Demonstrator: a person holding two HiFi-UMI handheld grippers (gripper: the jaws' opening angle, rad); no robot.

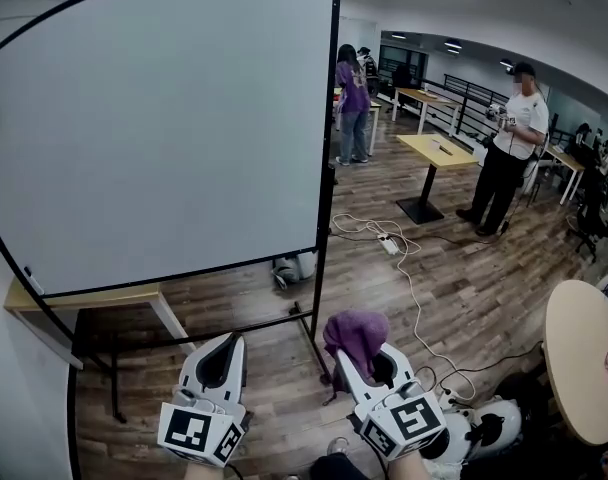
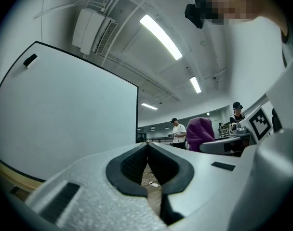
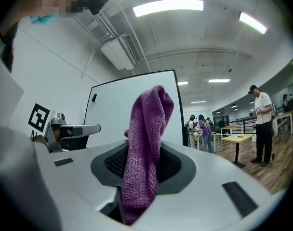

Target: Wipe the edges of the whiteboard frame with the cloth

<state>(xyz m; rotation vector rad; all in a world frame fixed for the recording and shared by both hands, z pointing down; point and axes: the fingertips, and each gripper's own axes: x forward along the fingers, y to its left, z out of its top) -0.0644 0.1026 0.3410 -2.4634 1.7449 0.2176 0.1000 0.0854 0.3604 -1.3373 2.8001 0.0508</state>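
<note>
head view — r gripper point(image 1: 365, 361) low, clamps cloth point(image 1: 356, 332)

no words, brand names or numbers can be read anywhere. the whiteboard point(image 1: 154, 128) face carries no writing. the only sign-like marks are the black-and-white square markers point(image 1: 192, 430) on the cubes of the left gripper point(image 1: 222, 353) and right gripper point(image 1: 369, 360), patterns without letters or digits.
</note>
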